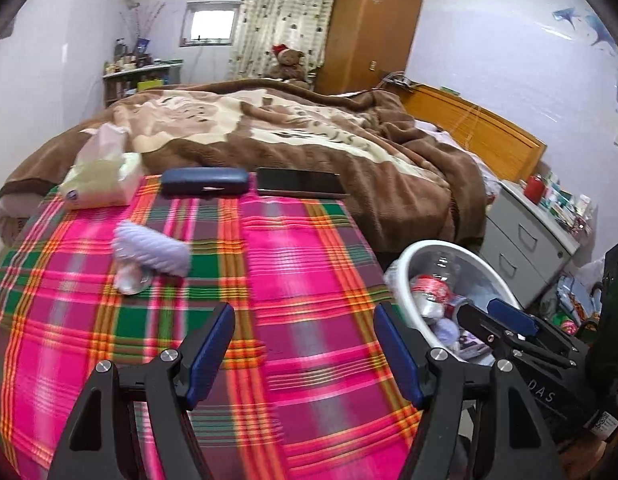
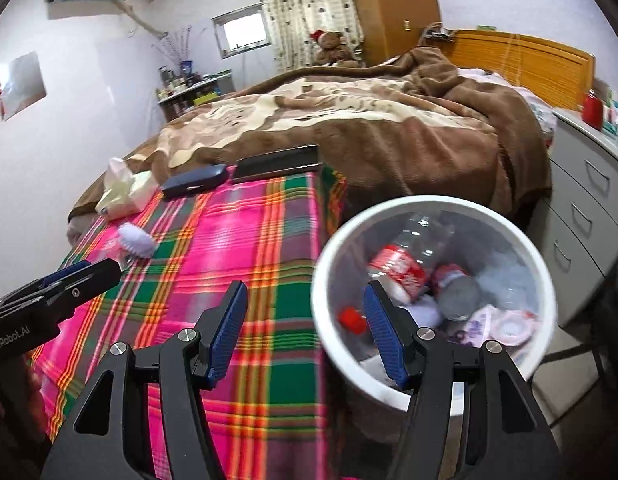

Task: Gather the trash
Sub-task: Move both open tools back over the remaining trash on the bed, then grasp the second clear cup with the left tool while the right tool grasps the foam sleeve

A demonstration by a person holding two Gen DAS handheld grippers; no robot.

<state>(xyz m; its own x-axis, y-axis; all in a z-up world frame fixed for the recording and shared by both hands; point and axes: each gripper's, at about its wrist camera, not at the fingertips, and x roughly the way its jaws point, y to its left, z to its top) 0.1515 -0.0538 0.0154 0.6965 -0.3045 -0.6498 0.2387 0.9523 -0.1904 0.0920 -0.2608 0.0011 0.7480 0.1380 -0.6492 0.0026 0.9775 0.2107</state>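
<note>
Mostly done, by the look of it. Round white plastic bin [image 2: 435, 216], just ahead and right of the right claw [image 2: 305, 334], already holding a clear bottle with a red label [image 2: 397, 266], a red cap [image 2: 351, 319], a tin can [image 2: 459, 292] and crumpled wrappers. Right claw spread wide, nothing between the blue pads, right finger overlapping the bin's near rim. Left claw [image 1: 305, 350] likewise spread and empty, hovering above the pink-and-green plaid cloth [image 1: 293, 240].

Left to collect, probably: one pale lilac ribbed piece with a clear plastic scrap under it [image 1: 149, 256], ahead and left of the left claw, well apart from the bin. Blurred; exact nature hard to tell.

Beyond that, at the cloth's far edge: a soft tissue pack [image 1: 103, 178] far left, a dark blue hard glasses case [image 1: 205, 186] straight ahead, a flat black phone-like slab [image 1: 301, 186] beside it. Likely belongings, not rubbish, so best left alone. Brown and cream blanket [image 1: 309, 128] on the bed farther off.

Nothing between the left claw and the lilac piece; open cloth only. Carrying it to the bin means crossing toward the right claw, so some risk of the two tools meeting.
</note>
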